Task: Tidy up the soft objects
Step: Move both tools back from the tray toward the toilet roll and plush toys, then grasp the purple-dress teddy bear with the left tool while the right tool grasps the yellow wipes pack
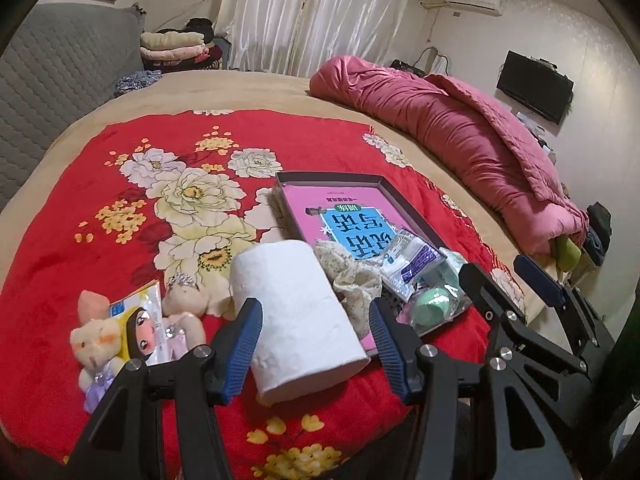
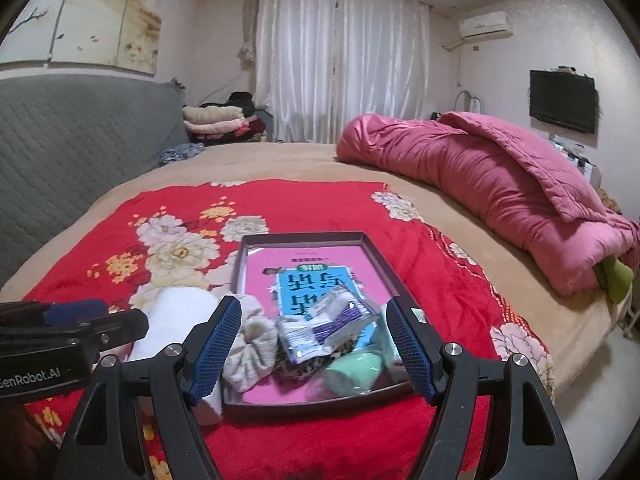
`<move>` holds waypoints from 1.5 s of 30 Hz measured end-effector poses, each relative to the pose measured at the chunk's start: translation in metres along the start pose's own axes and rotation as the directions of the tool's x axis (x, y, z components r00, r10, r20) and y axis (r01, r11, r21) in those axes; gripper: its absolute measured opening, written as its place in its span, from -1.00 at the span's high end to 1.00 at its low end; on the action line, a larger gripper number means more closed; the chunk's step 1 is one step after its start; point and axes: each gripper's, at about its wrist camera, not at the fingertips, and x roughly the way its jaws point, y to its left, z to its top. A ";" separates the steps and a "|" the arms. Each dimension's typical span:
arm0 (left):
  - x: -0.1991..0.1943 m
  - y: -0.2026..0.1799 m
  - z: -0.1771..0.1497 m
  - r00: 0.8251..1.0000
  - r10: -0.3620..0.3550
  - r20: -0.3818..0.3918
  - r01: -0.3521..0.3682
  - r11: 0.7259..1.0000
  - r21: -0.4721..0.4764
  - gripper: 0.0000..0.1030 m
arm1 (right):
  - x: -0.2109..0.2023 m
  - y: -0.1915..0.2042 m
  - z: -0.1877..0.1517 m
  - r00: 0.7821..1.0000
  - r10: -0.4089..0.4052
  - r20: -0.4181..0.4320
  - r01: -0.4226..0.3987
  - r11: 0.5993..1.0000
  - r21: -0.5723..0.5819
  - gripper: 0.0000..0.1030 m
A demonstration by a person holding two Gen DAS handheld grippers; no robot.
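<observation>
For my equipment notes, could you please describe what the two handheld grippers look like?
Both share one design: the left gripper and the right gripper have matte black angular linkage frames with cut-out arms and round silver pivot bolts. Each finger carries a blue ribbed pad. White "GenRobot.AI" lettering marks the left gripper's body. No cables, hands or sleeves show.

I have my left gripper point(image 1: 316, 334) and right gripper point(image 2: 314, 346) side by side, angled downward, jaws apart, gripping nothing.

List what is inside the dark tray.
The dark tray holds a pink book, white packets, a cream scrunchie and a green sponge. Something patterned beneath the packets is mostly covered.
</observation>
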 end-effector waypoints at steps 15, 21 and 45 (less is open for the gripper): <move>-0.030 0.052 -0.017 0.997 0.072 -0.007 -0.072 0.996 -0.054 -0.07 | -0.018 0.040 -0.005 0.996 0.084 -0.012 -0.085 0.992 -0.098 -0.48; -0.047 0.086 -0.025 0.989 0.145 -0.002 -0.144 0.985 -0.097 -0.07 | -0.023 0.062 -0.010 0.991 0.132 -0.017 -0.133 0.977 -0.164 -0.48; -0.015 0.179 -0.067 0.978 0.114 -0.175 -0.167 0.929 -0.331 -0.07 | -0.022 0.150 -0.030 0.939 0.321 -0.125 -0.344 0.871 -0.350 -0.49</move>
